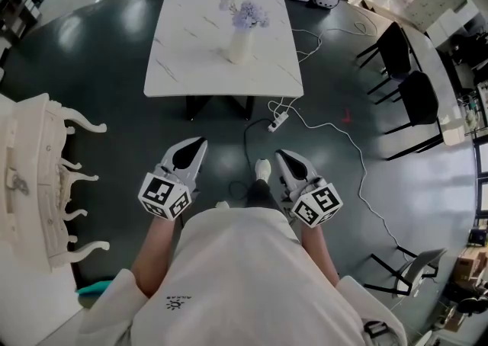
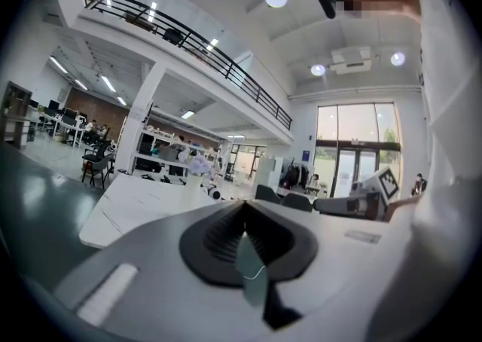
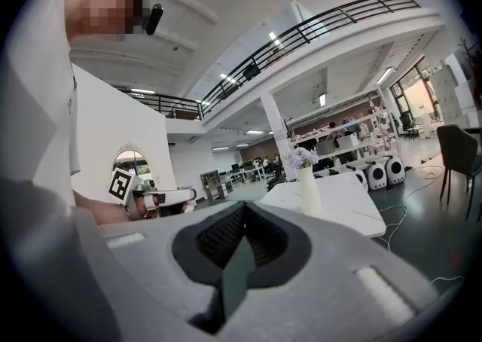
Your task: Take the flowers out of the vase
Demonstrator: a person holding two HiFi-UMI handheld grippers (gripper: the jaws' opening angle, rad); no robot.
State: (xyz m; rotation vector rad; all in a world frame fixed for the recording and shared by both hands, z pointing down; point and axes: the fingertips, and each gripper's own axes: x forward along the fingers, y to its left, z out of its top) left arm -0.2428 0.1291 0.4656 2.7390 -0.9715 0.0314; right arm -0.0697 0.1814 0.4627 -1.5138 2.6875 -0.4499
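Flowers (image 1: 248,14), lilac, in slim white vase (image 1: 239,46) on marbled square table (image 1: 191,32); left claw (image 1: 202,140) and right claw (image 1: 279,153) fully closed, empty.

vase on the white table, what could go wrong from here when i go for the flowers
The power strip and its cable lie on the floor before the table: a trip hazard. The vase is tall, slim and unsupported, so pulling the flowers could tip it. The left gripper and right gripper are shut and must open first.
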